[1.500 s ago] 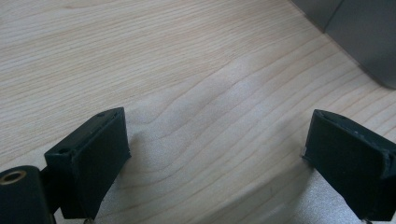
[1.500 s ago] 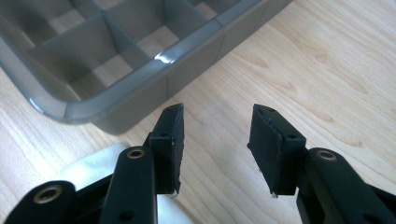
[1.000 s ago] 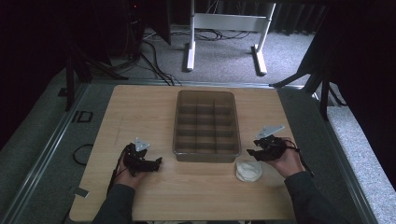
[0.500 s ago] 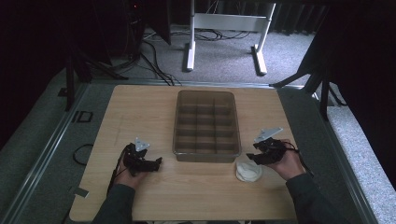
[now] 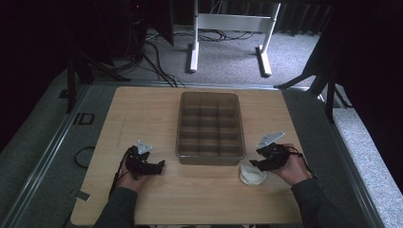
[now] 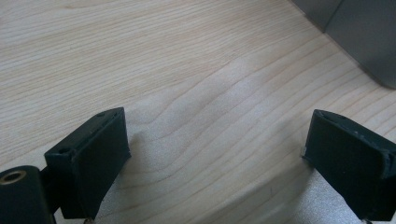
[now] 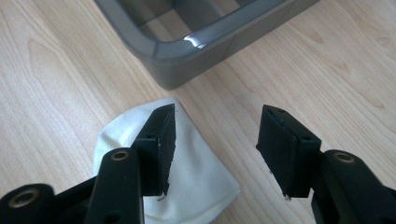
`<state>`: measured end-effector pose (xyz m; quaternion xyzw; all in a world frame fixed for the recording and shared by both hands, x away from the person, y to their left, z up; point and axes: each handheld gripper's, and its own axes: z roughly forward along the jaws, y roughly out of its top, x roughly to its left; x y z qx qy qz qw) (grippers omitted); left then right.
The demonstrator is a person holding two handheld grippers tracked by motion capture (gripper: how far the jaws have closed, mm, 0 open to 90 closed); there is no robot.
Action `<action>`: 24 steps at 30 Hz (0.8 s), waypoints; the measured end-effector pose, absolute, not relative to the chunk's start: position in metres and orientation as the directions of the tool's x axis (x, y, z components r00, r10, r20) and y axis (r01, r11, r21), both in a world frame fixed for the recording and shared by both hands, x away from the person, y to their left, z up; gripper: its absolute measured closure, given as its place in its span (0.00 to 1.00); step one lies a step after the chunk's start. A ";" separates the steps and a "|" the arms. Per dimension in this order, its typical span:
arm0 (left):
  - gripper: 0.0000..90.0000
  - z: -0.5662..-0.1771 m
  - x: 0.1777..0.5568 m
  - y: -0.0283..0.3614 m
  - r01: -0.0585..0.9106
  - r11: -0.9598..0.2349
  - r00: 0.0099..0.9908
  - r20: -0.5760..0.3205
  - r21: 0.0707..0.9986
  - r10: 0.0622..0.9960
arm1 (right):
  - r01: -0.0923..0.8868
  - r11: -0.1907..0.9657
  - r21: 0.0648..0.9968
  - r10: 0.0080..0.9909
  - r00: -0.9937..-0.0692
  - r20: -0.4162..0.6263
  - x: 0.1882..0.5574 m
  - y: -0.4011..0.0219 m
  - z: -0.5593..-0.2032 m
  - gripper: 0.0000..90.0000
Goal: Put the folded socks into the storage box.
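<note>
Cloth, soft and white, lies nearest the person on the wooden table [image 5: 199, 190], and it looks like the thing to be handled. The white cloth [image 7: 187, 186] sits bunched into a rounded heap just beside the near right corner of the grey divided tray [image 5: 210, 124], close to it but apparently not touching. Judging by its folds, it is light and limp; it should sag when lifted and offers no stiff edge, so a pinch on a raised fold or on the crest of the heap seems the safest hold. It is unlikely to slip or break.

The right gripper [image 7: 212, 149] hangs over the cloth with its jaws spread apart, one jaw above the fabric and the other above bare wood, grasping nothing. In the high view it sits at the cloth's right edge.

The left gripper [image 6: 215, 154] rests low over bare table with its jaws wide apart and nothing between them.

Farther off, the tray's compartments look empty, and beyond the table stand white frame legs [image 5: 228, 28] on grey carpet.
</note>
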<state>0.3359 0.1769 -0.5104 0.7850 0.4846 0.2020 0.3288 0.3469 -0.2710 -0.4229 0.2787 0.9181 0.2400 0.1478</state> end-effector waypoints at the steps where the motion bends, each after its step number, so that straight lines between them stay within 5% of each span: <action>1: 0.07 -0.510 0.336 0.177 0.628 -0.314 0.449 -0.002 0.712 0.894 | 0.439 0.732 0.521 0.581 -0.802 -0.139 0.346 -0.271 -0.423 0.51; 24: 0.07 -0.510 0.336 0.177 0.628 -0.314 0.449 -0.002 0.712 0.894 | 0.418 0.788 0.452 0.515 -0.850 -0.113 0.336 -0.266 -0.426 0.50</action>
